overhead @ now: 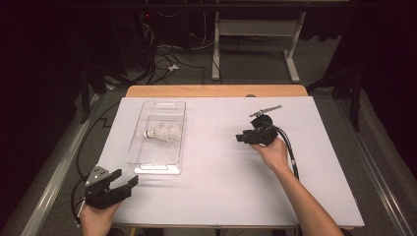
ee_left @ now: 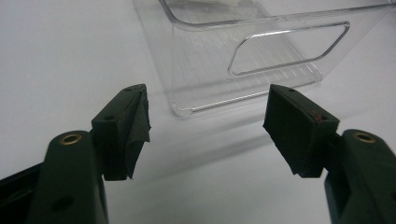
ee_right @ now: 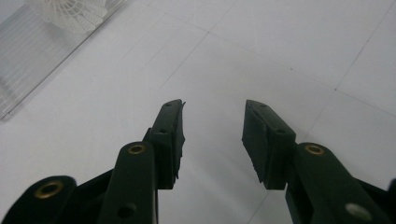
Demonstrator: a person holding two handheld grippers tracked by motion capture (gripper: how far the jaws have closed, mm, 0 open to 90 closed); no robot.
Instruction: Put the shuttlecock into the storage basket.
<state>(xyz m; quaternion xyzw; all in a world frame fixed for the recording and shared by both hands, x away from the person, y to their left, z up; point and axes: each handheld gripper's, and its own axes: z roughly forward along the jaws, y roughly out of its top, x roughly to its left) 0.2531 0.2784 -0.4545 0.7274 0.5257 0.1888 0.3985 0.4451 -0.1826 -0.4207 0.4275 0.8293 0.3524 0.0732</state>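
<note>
Landmark: clear rectangular plastic tray (overhead: 147, 160) with cut-out handles, lying lengthwise away from the person on the white table (overhead: 221, 191).

White feathered shuttlecock (overhead: 162, 132) rests inside the tray, toward its middle, on its side. Long axis runs across the tray; cork end points to the tray's left wall, feather skirt to the right wall. Feathers pale, slightly translucent, ribbed.

Right gripper (overhead: 242, 138): well apart from the tray's right wall, aimed leftward at it. Fingers (ee_right: 170, 135) parted, nothing between them.

Left gripper (overhead: 129, 182): just beside the tray's near end, facing the handle cut-out. Fingers (ee_left: 126, 126) spread wide, empty.

Judgement: the right is roughly level with the shuttlecock and faces its skirt; the left is nearer the tray itself.
</note>
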